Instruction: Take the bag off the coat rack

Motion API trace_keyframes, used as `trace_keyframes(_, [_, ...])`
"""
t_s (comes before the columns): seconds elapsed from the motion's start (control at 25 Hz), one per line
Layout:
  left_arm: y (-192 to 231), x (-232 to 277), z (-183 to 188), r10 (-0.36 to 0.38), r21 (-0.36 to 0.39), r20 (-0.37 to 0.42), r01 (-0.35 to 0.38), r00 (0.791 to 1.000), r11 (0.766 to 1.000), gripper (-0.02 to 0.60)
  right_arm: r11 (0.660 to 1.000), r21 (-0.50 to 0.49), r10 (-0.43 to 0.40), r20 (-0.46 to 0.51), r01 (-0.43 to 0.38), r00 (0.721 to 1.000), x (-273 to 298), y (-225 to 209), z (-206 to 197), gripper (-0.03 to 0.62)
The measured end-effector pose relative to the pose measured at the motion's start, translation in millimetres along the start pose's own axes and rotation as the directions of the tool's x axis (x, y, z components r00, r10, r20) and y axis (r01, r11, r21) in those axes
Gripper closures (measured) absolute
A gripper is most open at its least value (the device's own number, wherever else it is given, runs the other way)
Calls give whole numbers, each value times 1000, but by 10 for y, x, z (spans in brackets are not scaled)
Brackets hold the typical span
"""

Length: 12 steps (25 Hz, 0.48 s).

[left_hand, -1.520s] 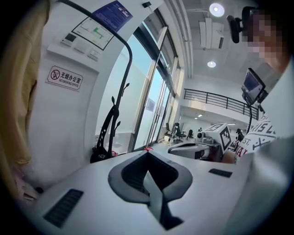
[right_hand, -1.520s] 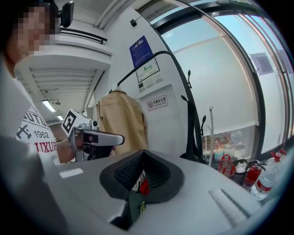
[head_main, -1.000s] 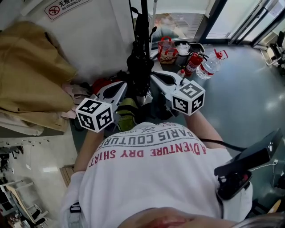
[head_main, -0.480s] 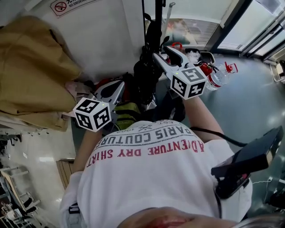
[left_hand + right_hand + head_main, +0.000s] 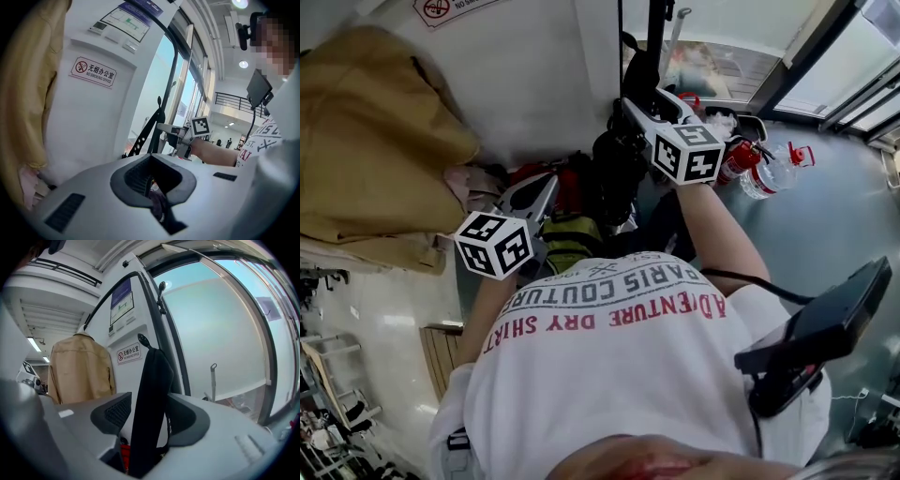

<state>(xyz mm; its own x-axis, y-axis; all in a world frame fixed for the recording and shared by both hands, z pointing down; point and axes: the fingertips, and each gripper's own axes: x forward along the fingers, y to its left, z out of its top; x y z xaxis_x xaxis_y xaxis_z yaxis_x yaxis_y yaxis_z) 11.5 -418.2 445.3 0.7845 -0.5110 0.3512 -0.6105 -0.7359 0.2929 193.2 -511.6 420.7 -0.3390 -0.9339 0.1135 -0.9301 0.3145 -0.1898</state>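
Right gripper [image 5: 634, 111] has risen, jaws opening around what seems the bag's strap [image 5: 150, 399].

The right gripper's [image 5: 150, 420] 2 jaws are opening, with a black bag strap [image 5: 152, 394] upright between the pads and a gap showing at 1 pad. The strap hangs from a hook [image 5: 143, 340] on the coat rack's dark pole [image 5: 165, 341]. Behind, a tan jacket [image 5: 82, 369] hangs beside a no-smoking sign [image 5: 129, 354].

The bag strap [image 5: 150, 394] is black, the jacket [image 5: 82, 366] tan, the pillar [image 5: 136, 324] white with a red-and-white no-smoking sign [image 5: 129, 354], the T-shirt [image 5: 619, 394] white with red lettering, and the cube [image 5: 686, 155] on the right tool [image 5: 150, 416] black-and-white squares.
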Motion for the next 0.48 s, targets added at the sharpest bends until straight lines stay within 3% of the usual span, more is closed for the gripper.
trace_keyframes(0.24, [62,12,13,16,-16,9,-16,1000,1000,580,998,54,-24,-16,25,1000,60,-104,-56,407])
trace_keyframes(0.36, [80,14,10,19,-23,12,-19,1000,1000,580,997,73,-24,-17,25,1000,51,-111,-45,552])
trace_keyframes(0.48, [60,29,-15,12,-27,8,-11,1000,1000,580,998,60,-32,-15,33,999,22,-85,-33,562])
